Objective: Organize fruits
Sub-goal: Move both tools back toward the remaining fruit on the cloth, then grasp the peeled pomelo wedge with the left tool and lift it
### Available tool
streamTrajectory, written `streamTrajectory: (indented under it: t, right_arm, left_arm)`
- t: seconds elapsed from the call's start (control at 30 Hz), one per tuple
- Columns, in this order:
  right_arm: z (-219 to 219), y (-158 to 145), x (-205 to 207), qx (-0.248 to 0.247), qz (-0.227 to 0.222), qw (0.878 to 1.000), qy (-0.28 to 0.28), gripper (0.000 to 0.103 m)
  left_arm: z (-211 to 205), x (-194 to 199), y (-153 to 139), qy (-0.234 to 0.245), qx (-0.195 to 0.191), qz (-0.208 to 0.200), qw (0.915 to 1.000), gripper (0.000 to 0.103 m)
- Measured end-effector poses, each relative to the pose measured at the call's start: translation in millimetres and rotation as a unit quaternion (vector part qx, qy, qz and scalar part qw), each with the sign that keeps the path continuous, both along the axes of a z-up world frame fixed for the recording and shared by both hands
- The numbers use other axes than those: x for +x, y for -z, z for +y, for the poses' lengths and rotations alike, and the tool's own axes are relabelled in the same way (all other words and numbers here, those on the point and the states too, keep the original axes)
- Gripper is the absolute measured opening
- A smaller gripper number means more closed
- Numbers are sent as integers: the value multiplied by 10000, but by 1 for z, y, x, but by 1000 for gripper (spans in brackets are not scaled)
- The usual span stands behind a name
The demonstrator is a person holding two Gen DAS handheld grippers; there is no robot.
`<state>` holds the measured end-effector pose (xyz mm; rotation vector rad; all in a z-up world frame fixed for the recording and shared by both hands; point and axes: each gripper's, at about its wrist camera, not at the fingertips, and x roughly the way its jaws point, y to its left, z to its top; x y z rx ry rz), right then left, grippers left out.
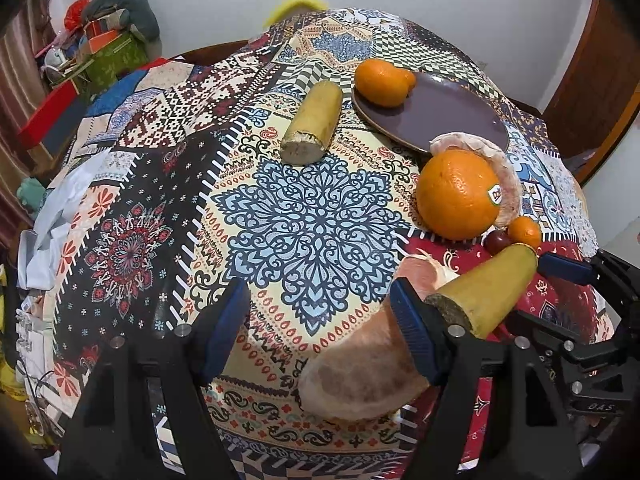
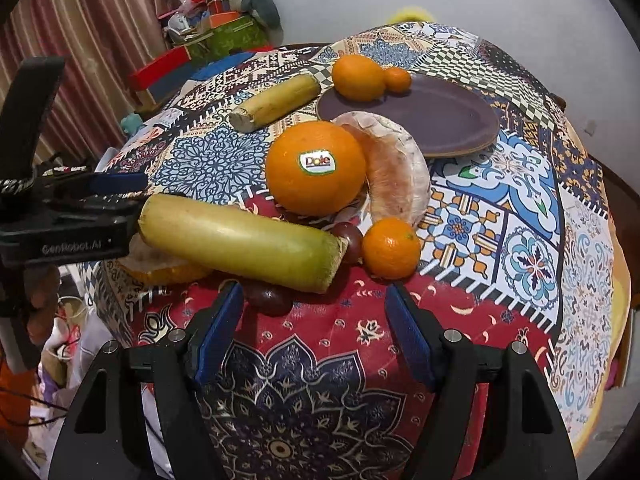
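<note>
A brown plate (image 2: 440, 120) at the back holds an orange (image 2: 357, 77) and a small tangerine (image 2: 397, 79); the plate also shows in the left wrist view (image 1: 436, 116). A big Dole orange (image 2: 316, 168) lies beside a pomelo peel (image 2: 396, 168). A yellow-green cane piece (image 2: 240, 238) lies near a small tangerine (image 2: 391, 248) and dark grapes (image 2: 267, 300). Another cane piece (image 2: 276, 102) lies beside the plate. My left gripper (image 1: 316, 332) is open over the cloth, next to the near cane piece (image 1: 486, 294). My right gripper (image 2: 314, 336) is open, just short of the grapes.
A patterned cloth (image 1: 312, 216) covers the round table. Another pomelo peel (image 1: 360, 368) lies by my left fingers. Boxes and clutter (image 2: 216, 28) stand behind the table at the left, by a curtain. A wooden door (image 1: 600, 92) is at the right.
</note>
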<state>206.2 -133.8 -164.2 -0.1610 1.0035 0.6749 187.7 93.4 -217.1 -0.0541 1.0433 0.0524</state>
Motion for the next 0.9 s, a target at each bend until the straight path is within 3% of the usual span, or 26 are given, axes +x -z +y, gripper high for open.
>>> streamTrajectory:
  t: [0.27, 0.43, 0.7, 0.9]
  right_arm:
    - [-5, -3, 7, 106, 35, 9998, 145, 70]
    - [-17, -13, 11, 284, -41, 9991, 310, 70]
    - [-34, -7, 15, 247, 38, 9984, 510, 71]
    - [-46, -6, 12, 171, 23, 9982, 578, 71]
  left_arm:
    - [-14, -7, -16, 109, -155, -212, 9996, 73]
    - [-32, -13, -31, 432, -148, -447, 9980, 73]
    - [-54, -11, -14, 758, -597, -91, 9953, 73]
    - [-87, -9, -9, 1080, -560, -37, 9926, 73]
